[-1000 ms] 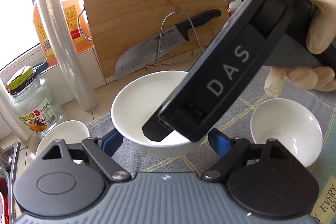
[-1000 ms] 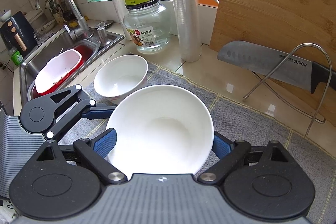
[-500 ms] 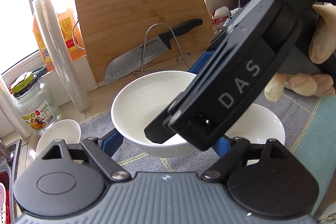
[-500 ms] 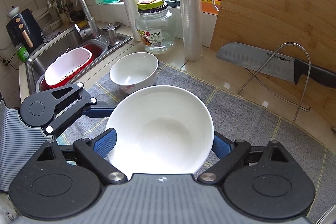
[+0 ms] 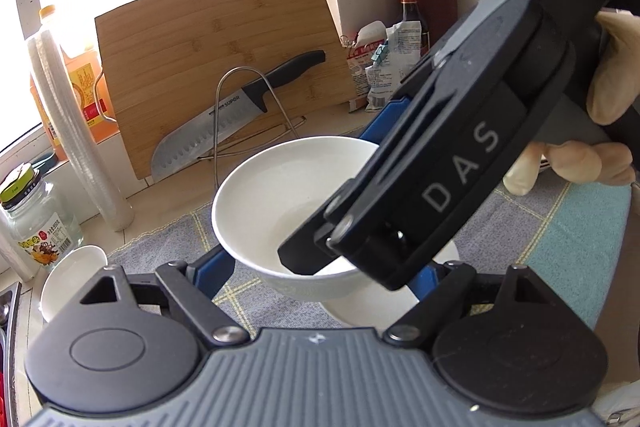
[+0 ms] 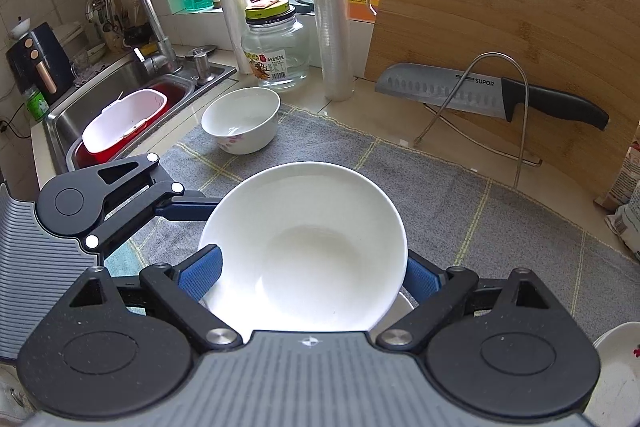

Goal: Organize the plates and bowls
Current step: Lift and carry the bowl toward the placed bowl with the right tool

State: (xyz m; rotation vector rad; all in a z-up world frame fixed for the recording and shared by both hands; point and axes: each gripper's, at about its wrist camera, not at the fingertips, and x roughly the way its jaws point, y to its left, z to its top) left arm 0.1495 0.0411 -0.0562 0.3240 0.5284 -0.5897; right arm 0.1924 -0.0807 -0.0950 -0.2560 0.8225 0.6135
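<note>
Carrying the round white ceramic bowl (image 6: 304, 247), clamped between both the left gripper (image 5: 324, 267) and right gripper (image 6: 312, 275), has brought it over a second white bowl (image 5: 384, 307), ready for stacking

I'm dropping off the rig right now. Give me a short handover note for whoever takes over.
Left gripper: shut on the large plain white bowl, pads on its sides.
Right gripper: shut on the same bowl, so both carry it together.
Things: the held bowl hangs above the grey checked mat, over a second plain white bowl whose rim shows just beneath. A white floral bowl sits alone on the mat near the sink. A white dish with red marks is cut off at the frame's edge.
Done: large bowl lifted.
Left: probably nest it into the bowl below, release, then gather the floral bowl.
</note>
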